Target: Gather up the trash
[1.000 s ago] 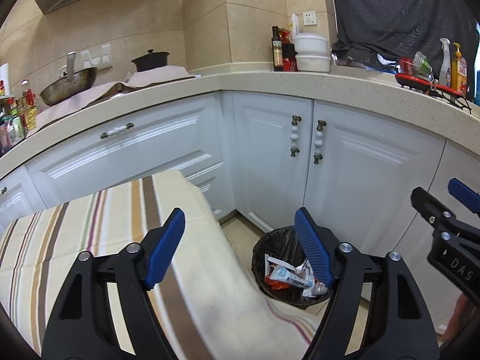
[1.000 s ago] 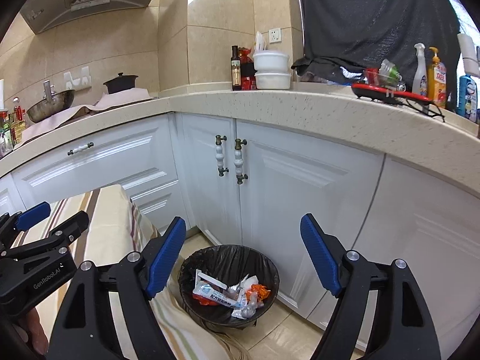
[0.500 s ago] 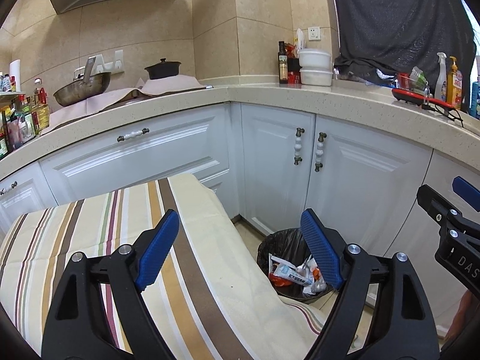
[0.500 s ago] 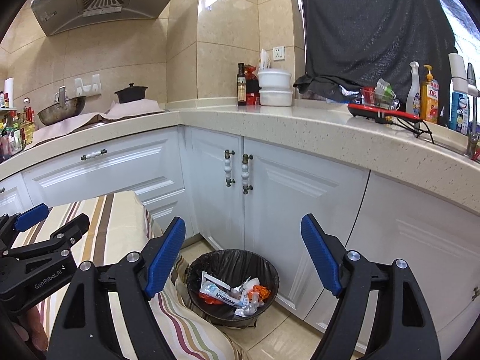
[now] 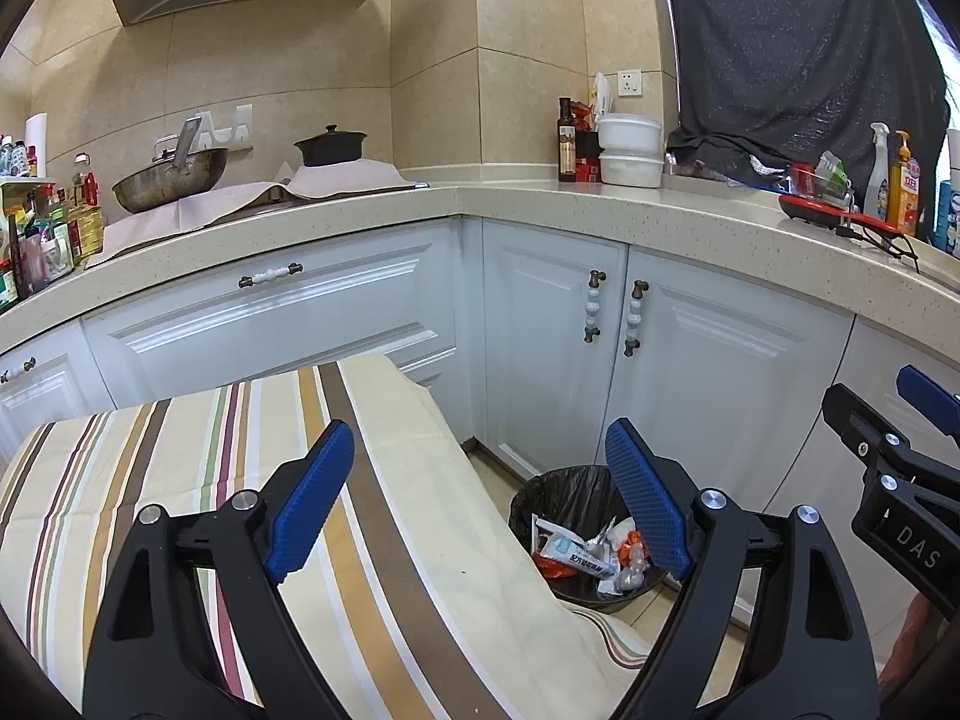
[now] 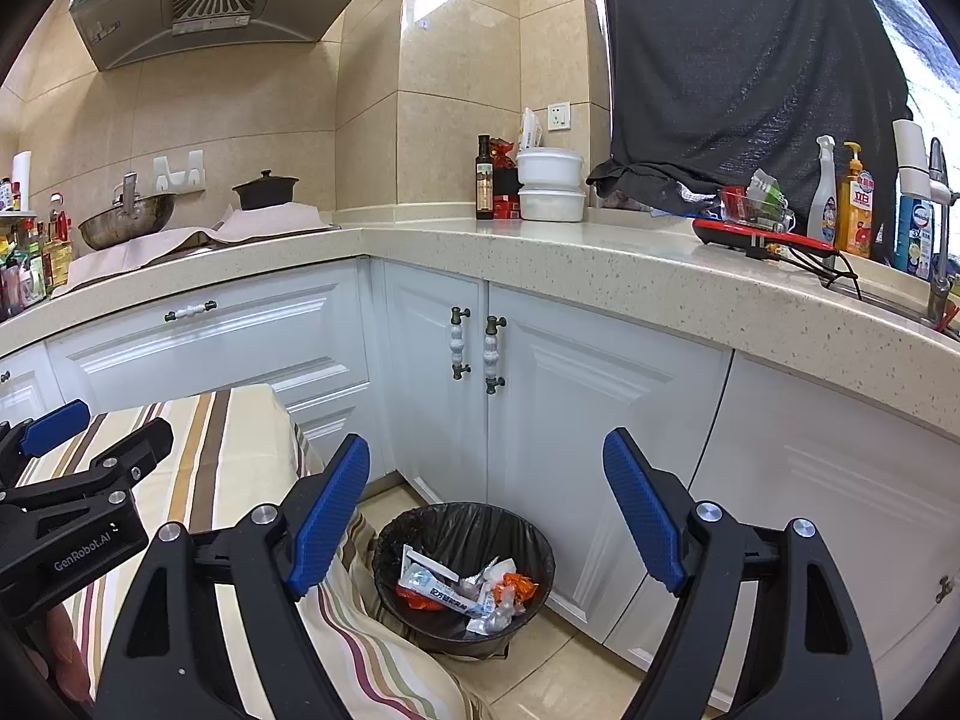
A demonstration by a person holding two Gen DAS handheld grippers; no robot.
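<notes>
Striped cloth point(image 5: 180, 480) covers our bench, just beside the bin point(image 6: 462, 531) on the floor by the white cabinets point(image 6: 588, 432). Trash point(image 6: 465, 591) lies inside the bin. Our left gripper point(image 5: 480, 504) has just been opening, empty; our right gripper point(image 6: 486, 516) is released, empty.

A desk point(image 5: 180, 480) draped in a striped cloth point(image 6: 240, 438) stood bare in front of the white cabinets. Just beside its corner, on the tiled floor point(image 6: 570, 678), sat a round bin point(image 6: 462, 522) lined with a black bag and holding wrappers point(image 6: 468, 591). The speckled counter point(image 6: 540, 246) carried a wok, a dark pot, a bottle, stacked white tubs and cleaning bottles.
</notes>
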